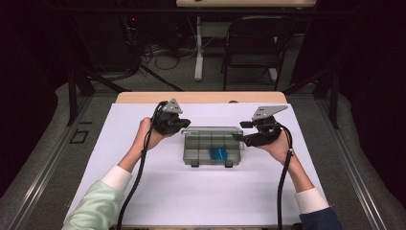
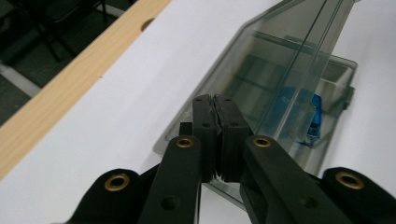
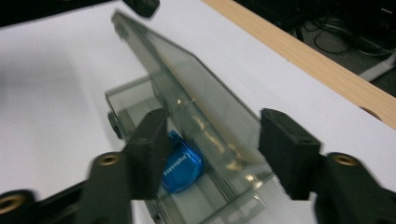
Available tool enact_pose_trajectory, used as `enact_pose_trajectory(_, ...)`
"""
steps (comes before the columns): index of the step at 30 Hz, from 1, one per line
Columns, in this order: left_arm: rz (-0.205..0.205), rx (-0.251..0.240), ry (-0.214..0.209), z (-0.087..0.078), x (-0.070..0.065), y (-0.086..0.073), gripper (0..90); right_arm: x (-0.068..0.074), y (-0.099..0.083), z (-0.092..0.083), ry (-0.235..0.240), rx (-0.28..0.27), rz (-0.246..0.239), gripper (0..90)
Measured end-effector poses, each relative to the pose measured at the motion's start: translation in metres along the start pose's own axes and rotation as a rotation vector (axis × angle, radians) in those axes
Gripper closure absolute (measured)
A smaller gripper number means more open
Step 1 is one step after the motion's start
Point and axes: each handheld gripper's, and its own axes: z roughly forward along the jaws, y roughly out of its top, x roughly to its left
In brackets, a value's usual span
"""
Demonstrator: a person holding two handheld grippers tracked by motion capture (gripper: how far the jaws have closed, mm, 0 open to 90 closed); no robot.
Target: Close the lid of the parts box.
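A smoky clear compartment box (image 1: 210,146) lies in the middle of the white sheet, with a small blue thing (image 1: 219,153) in one front compartment. Its lid (image 2: 280,60) stands half raised. My left gripper (image 1: 184,123) is at the box's left end; in the left gripper view it (image 2: 215,100) is shut on the lid's edge. My right gripper (image 1: 242,136) is at the right end. In the right gripper view it (image 3: 215,126) stands open with the lid (image 3: 187,70) between the pads, untouched, and the blue thing (image 3: 180,165) lies just below.
The white sheet (image 1: 191,191) covers the table, and a strip of bare wood (image 1: 201,97) shows at the far edge. A black folding chair (image 1: 253,43), a table leg and loose cables stand on the floor beyond.
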Motion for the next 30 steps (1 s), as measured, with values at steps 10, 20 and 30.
enact_pose_trajectory(10, 0.007, 0.018, -0.022, 0.009, -0.013, -0.02, 90.0, 0.012, -0.015, 0.023, -0.095, 0.006, -0.033, 86.5)
enact_pose_trajectory(20, -0.011, 0.011, -0.029, 0.016, -0.021, -0.039, 90.0, 0.02, -0.027, 0.042, -0.103, 0.073, -0.06, 90.0)
enact_pose_trajectory(30, -0.004, 0.019, -0.031, 0.022, -0.027, -0.046, 90.0, 0.022, -0.034, 0.046, -0.106, 0.097, -0.066, 90.0)
